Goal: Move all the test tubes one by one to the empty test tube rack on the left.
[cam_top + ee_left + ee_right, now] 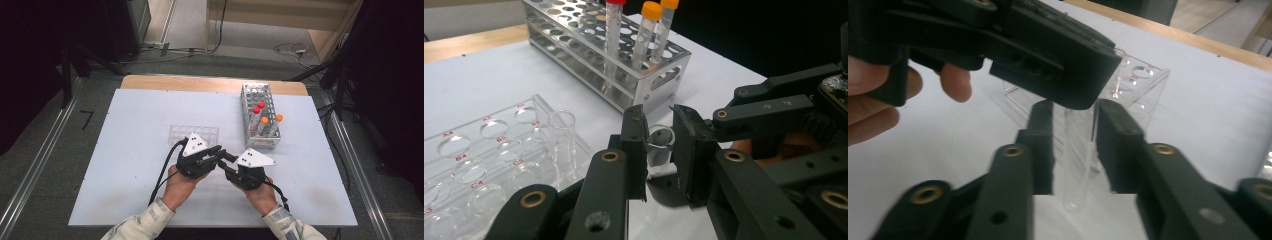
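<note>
Clear glass tube (1079,155): light, slick, breakable; best gripped mid-length, gently. Left gripper (659,150) clamped on its top; right gripper (1075,150) apart around it.

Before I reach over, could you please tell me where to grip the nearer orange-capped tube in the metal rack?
I'd grip the orange-capped tube just below its cap, claw descending from above: it stands upright, its lower half caged in the metal rack, neighbours close alongside.
</note>
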{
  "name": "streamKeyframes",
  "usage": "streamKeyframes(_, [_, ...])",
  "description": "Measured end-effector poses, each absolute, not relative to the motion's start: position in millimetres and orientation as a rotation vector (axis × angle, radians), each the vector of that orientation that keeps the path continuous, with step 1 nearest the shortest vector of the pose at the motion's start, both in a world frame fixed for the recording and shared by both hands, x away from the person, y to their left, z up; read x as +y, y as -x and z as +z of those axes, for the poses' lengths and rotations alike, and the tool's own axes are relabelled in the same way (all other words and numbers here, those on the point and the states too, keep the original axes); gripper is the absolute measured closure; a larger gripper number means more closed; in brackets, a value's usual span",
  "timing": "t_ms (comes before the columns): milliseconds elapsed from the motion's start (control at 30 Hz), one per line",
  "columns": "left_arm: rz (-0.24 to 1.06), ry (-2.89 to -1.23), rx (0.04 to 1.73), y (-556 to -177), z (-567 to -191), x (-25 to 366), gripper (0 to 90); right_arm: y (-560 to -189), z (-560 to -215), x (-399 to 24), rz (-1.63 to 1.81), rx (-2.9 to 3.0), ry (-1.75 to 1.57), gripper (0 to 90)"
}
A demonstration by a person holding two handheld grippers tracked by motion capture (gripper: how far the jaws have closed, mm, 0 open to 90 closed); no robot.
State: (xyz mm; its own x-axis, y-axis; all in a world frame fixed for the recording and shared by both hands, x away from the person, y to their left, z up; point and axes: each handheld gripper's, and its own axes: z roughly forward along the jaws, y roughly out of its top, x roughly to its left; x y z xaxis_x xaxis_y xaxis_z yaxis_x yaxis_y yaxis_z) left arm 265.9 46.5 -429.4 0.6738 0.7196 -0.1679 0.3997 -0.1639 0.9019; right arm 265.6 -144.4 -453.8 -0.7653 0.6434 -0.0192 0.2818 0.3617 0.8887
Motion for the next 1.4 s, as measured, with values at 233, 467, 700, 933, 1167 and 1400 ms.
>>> streamKeyframes(233, [0.364,-1.751,0.916,-268.3,-418.1,59.8,76.7,-265.6,-450.1,-149.4,1.399,2.293,-0.822,45.9])
streamKeyframes(467, [0.374,-1.713,0.931,-270.8,-405.3,75.6,76.6,-266.4,-448.5,-155.6,1.399,2.301,-0.84,42.5])
streamKeyframes(700, [0.405,-1.668,0.969,-275.9,-398.9,90.4,76.6,-270.5,-448.9,-160.4,1.384,2.298,-0.863,37.7])
streamKeyframes(933, [0.455,-1.628,0.976,-277.7,-391.4,95.9,76.6,-275.5,-449.9,-163.2,1.37,2.3,-0.922,26.6])
streamKeyframes(1167, [0.534,-1.636,0.982,-281.2,-391.3,90.7,76.6,-276.1,-450.5,-162.8,1.362,2.302,-0.929,24.9])
streamKeyframes(1400, [0.599,-1.656,0.984,-285.3,-391.8,86.1,76.6,-276.7,-450.4,-163.4,1.359,2.298,-0.936,24.9])
